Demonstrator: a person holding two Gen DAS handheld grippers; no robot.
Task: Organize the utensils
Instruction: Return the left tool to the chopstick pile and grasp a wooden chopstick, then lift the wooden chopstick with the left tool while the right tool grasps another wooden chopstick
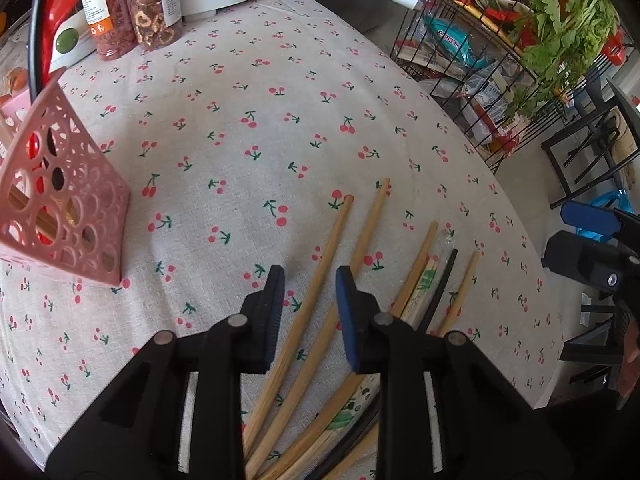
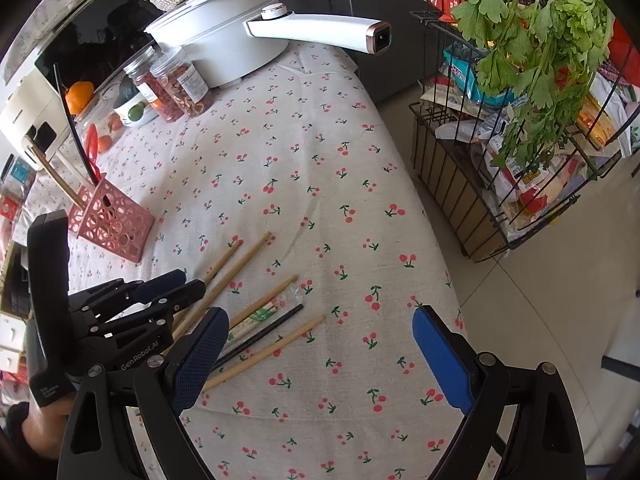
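Left wrist view shows your left gripper (image 1: 310, 280) pointing steeply down over the loose chopsticks (image 1: 362, 240) on the cherry-print tablecloth (image 1: 240, 120). Its jaws are partly closed, and two bamboo chopsticks run up through the gap between them. The pads do not visibly press on either stick, so you have nothing clamped. Several more chopsticks fan out just beside them, toward your right: a bamboo one, a pair in a clear printed wrapper (image 1: 430, 276), a black one (image 1: 444, 280) and another bamboo one. Well apart to your left, the pink perforated holder (image 1: 76, 208) stands on the cloth, already carrying a few utensils.

Right wrist view shows your right gripper (image 2: 320, 344) spread wide and empty. It hangs above bare cloth, near the end of the outermost chopstick. At the far end of the table you see a white pot (image 2: 224, 36) and two clear jars (image 2: 176, 80). A wire rack (image 2: 500, 184) with green leaves stands off the table's right edge.
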